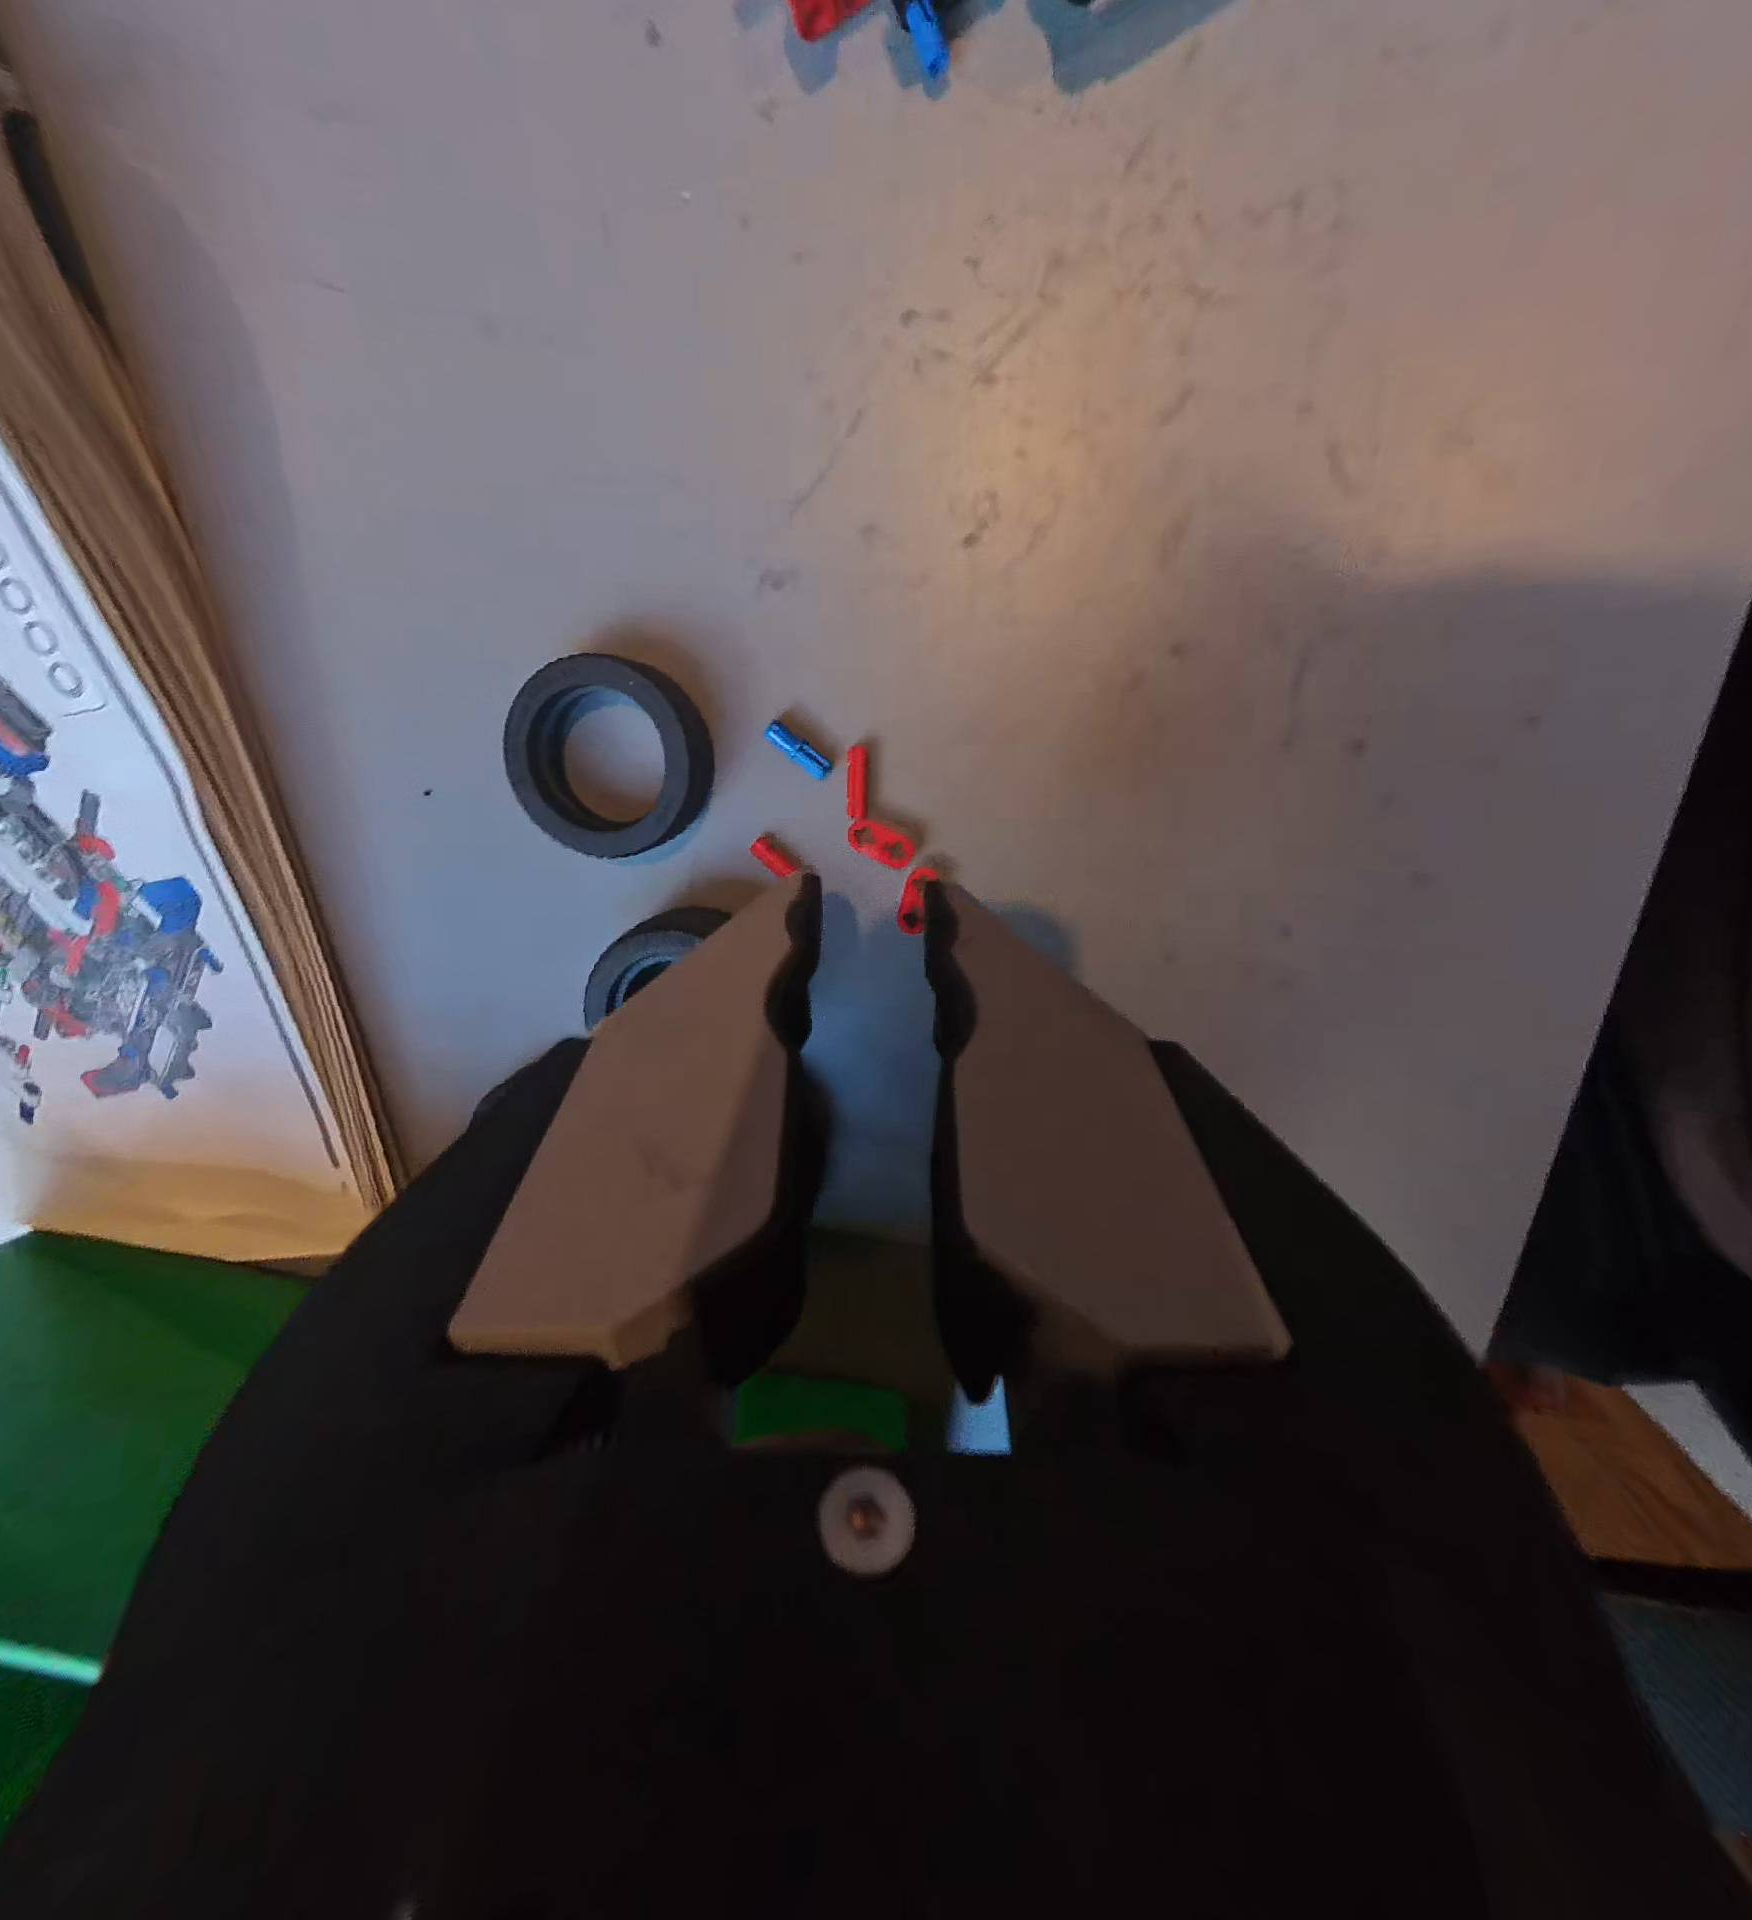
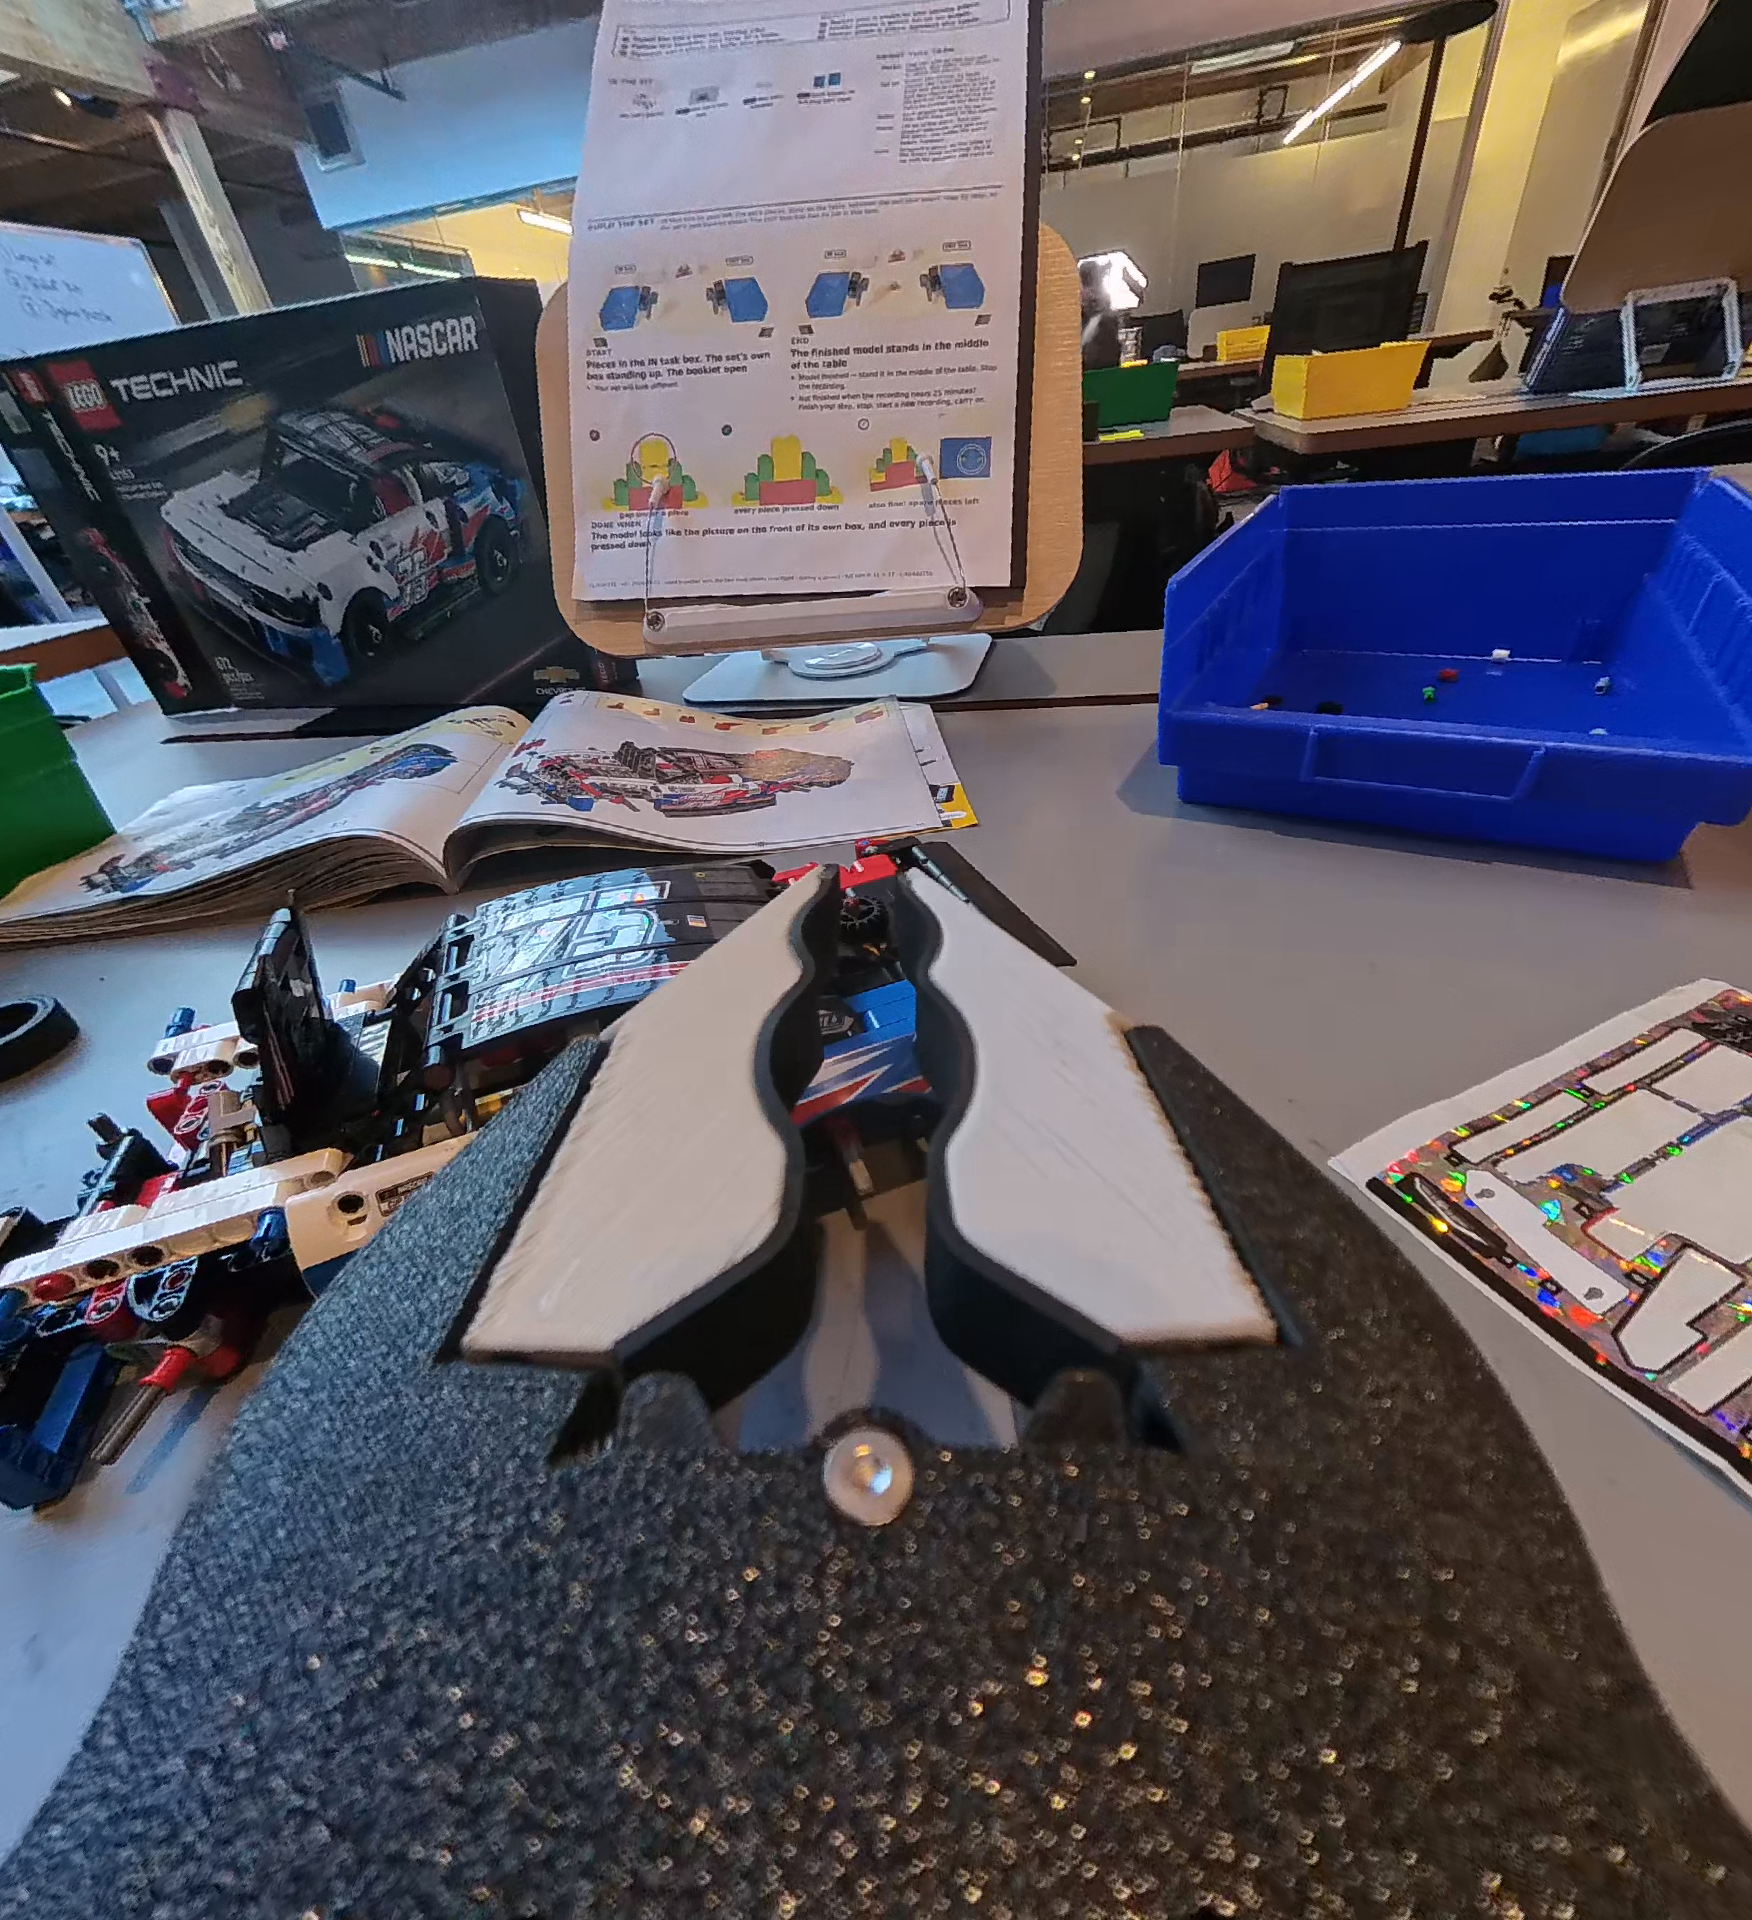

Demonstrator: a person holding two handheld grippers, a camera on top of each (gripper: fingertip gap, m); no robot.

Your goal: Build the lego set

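Lego car model (image 2: 415, 1049) fills the frame's centre left, straddled by the right gripper (image 2: 870, 914), fingers spread, probably steadying it. The left gripper (image 1: 867, 899), fingers spread, hovers mid-frame over red connector pieces (image 1: 880, 836), likely choosing one.

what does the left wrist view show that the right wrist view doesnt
Only the left wrist view: the open left gripper over small loose pieces, a blue pin and red pins, with a second tire partly hidden.
Only the right wrist view: the open right gripper over the car model, the set box, a blue bin, a sticker sheet.
Both: the grey table, the open booklet, probably the same black tire.
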